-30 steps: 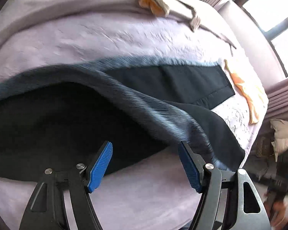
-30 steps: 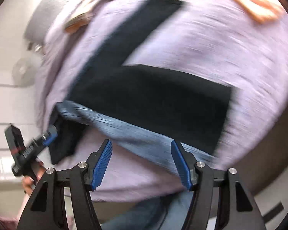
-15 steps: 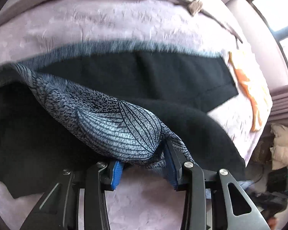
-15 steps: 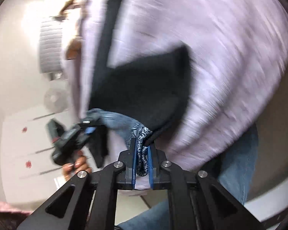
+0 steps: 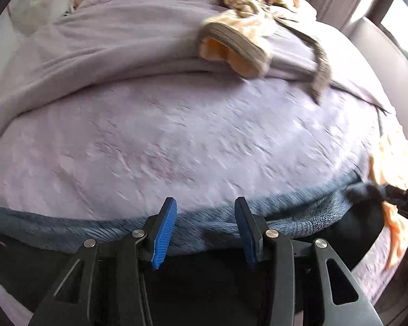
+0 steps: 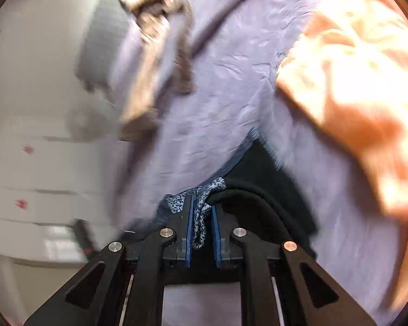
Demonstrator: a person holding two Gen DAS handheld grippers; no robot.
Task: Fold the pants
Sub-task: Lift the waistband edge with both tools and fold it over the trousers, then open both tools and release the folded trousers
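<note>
The pants are blue-grey with a leaf print outside and black inside. They lie along the near edge of a lilac bed. My left gripper is open, its blue pads apart over the blue-grey edge of the pants. My right gripper is shut on a bunched fold of the printed pants fabric, with black cloth hanging beside it. The right gripper also shows at the far right of the left wrist view, holding the pants' end.
A cream and brown garment lies bunched at the far side of the bed. An orange cloth lies on the bed's right side, close to the right gripper. White drawers stand beyond the bed's edge.
The left gripper has opened and let go of the printed fabric; the pants now lie flatter along the bed's near edge. The right gripper stays shut on the pants and has swung toward the orange cloth.
</note>
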